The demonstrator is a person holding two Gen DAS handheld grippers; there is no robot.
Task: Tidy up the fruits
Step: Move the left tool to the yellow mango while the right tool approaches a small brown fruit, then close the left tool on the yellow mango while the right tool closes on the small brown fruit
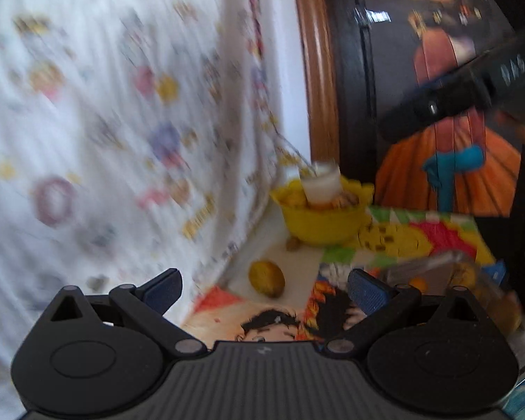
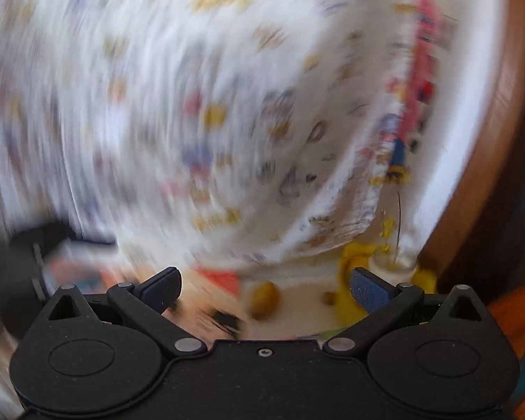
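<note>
White printed cloth [image 1: 105, 105], patterned in small coloured motifs, hangs as the backdrop and fills most of both views. Below it lies a brightly coloured cartoon-print mat [image 1: 437, 238] over a pale surface. At the back corner, against the cloth and a brown wooden post [image 1: 315, 70], stands a yellow plastic bowl [image 1: 320, 224] already holding fruit-like pieces and a pale cup-like object [image 1: 322, 183]. One loose yellow-brown oval fruit [image 1: 266, 279] rests on the pale surface, in front of the bowl and apart from it; a smaller brown piece [image 1: 292, 244] lies just beside the bowl's base.

My left gripper [image 1: 264, 288] stands wide, nothing between its blue pads, with the oval fruit just ahead of the gap. My right gripper [image 2: 264, 288] is likewise spread and empty.

Risk, as I judge it: the oval fruit looks smooth and rounded, so a closing off its middle could squeeze it out and roll it toward the cloth. The bowl looks full; a dropped fruit may knock the cup or spill over the rim.

Hard to read: the right wrist view is heavily smeared, so the fruit and bowl show only as blobs. A blurred clear object [image 1: 434, 269] at the left view's right edge cannot be identified.
</note>
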